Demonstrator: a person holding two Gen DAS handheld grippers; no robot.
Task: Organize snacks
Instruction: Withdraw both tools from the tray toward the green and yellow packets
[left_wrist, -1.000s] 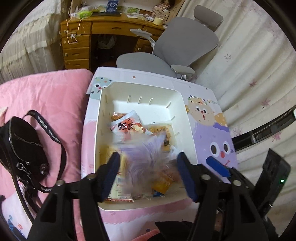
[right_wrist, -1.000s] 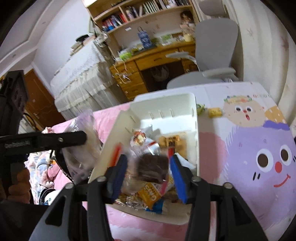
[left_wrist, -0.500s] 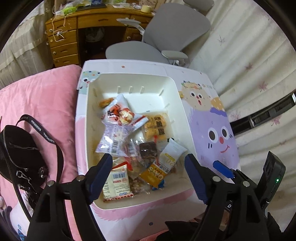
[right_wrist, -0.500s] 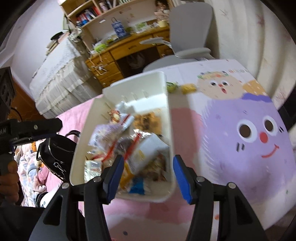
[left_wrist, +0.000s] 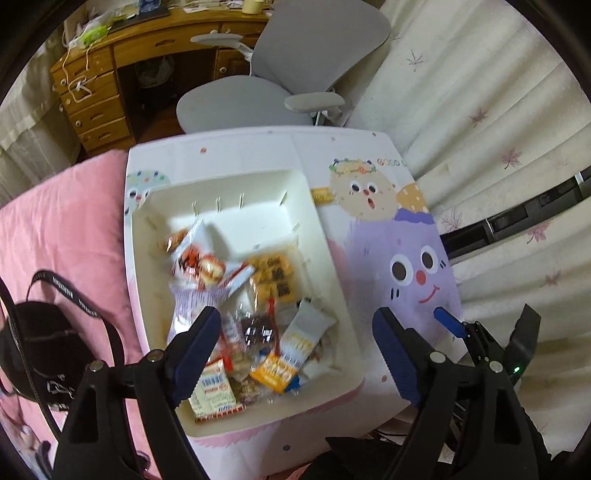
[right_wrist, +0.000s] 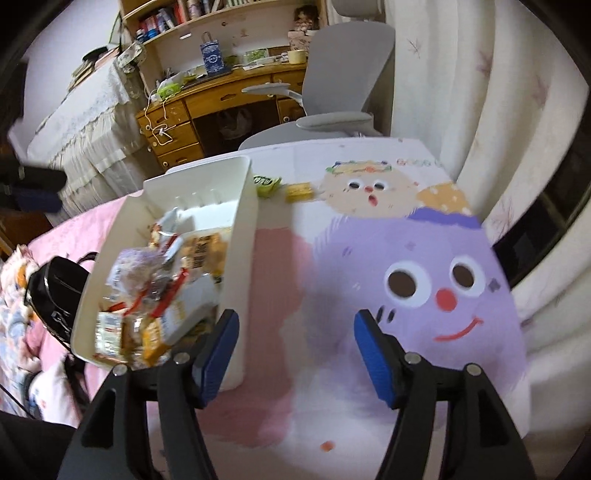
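Note:
A white bin (left_wrist: 221, 181) on the cartoon table mat (left_wrist: 402, 236) holds a heap of snack packets (left_wrist: 258, 314). My left gripper (left_wrist: 291, 354) hangs open above the bin's near end, nothing between its blue pads. In the right wrist view the bin (right_wrist: 242, 258) and its snack packets (right_wrist: 159, 288) lie to the left. My right gripper (right_wrist: 295, 350) is over the bare mat (right_wrist: 424, 240) beside the bin, its jaws opening and empty. Two loose snacks, a green one (right_wrist: 265, 181) and a yellow one (right_wrist: 300, 191), lie on the mat behind the bin.
A black shoulder bag (left_wrist: 40, 339) rests on pink bedding (left_wrist: 62, 221) left of the table. Beyond the table's far edge stand a grey office chair (left_wrist: 280, 85) and a wooden desk (left_wrist: 122, 70). Pale curtains (left_wrist: 498, 110) hang close along the right.
The left gripper let a purple packet fall into the bin and spread wider. The right gripper released a dark snack into the bin, then swung right onto the mat.

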